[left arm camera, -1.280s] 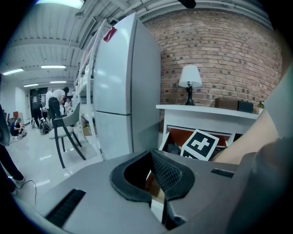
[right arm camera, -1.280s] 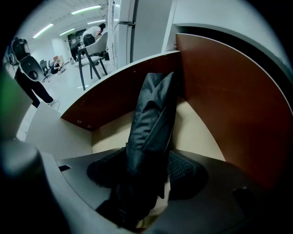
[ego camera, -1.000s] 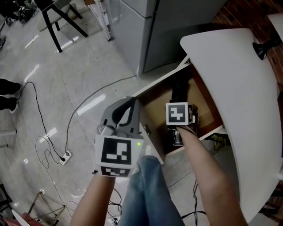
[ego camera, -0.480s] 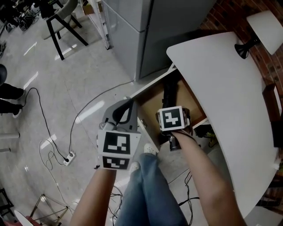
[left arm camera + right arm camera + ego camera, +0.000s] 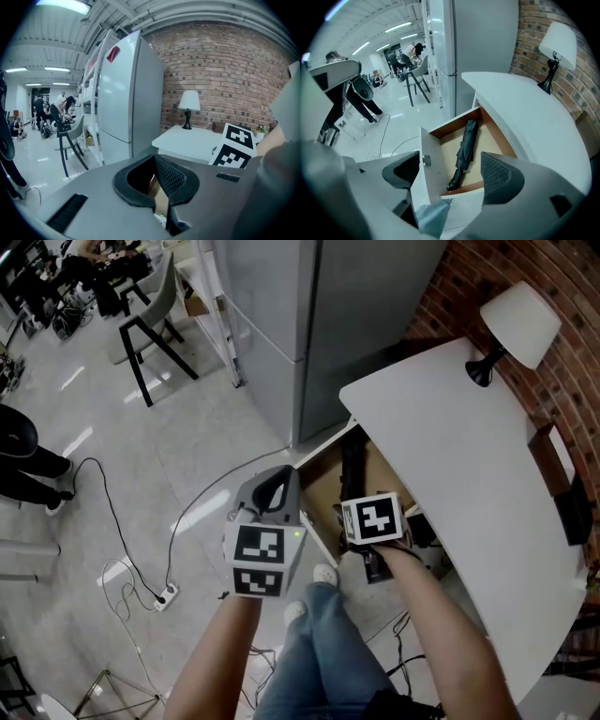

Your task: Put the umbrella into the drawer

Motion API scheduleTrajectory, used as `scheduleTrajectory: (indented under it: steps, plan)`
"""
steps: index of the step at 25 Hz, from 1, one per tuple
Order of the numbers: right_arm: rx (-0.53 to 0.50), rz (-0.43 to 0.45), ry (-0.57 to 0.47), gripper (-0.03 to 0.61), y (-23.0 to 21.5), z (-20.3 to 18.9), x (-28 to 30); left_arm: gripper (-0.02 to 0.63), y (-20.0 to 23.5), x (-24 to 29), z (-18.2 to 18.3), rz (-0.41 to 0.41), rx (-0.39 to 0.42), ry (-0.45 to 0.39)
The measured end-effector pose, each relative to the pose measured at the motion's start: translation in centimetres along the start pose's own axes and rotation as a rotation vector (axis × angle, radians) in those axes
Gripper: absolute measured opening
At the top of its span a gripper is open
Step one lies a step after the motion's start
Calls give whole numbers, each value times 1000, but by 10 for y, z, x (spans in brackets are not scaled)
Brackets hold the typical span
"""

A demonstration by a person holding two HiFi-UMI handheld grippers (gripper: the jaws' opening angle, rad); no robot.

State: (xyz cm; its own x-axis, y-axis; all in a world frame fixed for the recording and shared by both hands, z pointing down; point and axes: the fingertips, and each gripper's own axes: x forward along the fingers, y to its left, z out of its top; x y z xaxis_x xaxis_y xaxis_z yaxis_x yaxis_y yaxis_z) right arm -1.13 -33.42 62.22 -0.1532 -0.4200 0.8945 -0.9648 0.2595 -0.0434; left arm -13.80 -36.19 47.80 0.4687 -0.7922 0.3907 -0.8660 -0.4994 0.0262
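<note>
The folded black umbrella (image 5: 464,149) lies lengthwise inside the open wooden drawer (image 5: 494,136), handle toward the drawer's white front panel (image 5: 430,166). In the head view only its far end (image 5: 351,457) shows in the drawer (image 5: 323,486) under the white table. My right gripper (image 5: 450,174) hovers above the drawer's front, jaws wide apart with nothing between them; its marker cube (image 5: 375,519) covers the fingers from above. My left gripper (image 5: 280,475) hangs left of the drawer over the floor, its fingers meeting at the tips and holding nothing; from its own camera it (image 5: 160,195) frames a sliver of the drawer.
A white table (image 5: 469,456) with a lamp (image 5: 512,319) covers the drawer; a brick wall runs behind. A grey fridge (image 5: 309,324) stands at the far side. Chairs (image 5: 155,343), a floor cable with power strip (image 5: 166,595), and the person's jeans-clad legs (image 5: 323,652) lie nearby.
Both grippers have drawn back from the drawer toward the person, and the head camera has risen. The umbrella stays lying in the drawer; the right gripper no longer hangs over it.
</note>
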Motion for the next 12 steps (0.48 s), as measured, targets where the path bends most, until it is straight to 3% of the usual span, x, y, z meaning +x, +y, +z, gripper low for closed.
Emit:
scheduleTrajectory:
  steps: [4,12]
  plan:
    - [-57,-42,-28,402,-2,7,-34,2,-1,-17,20,11,-10,-15]
    - [-42,-40,-101,371,13,14,-105,3,-5,-61,43,-1,33,-13]
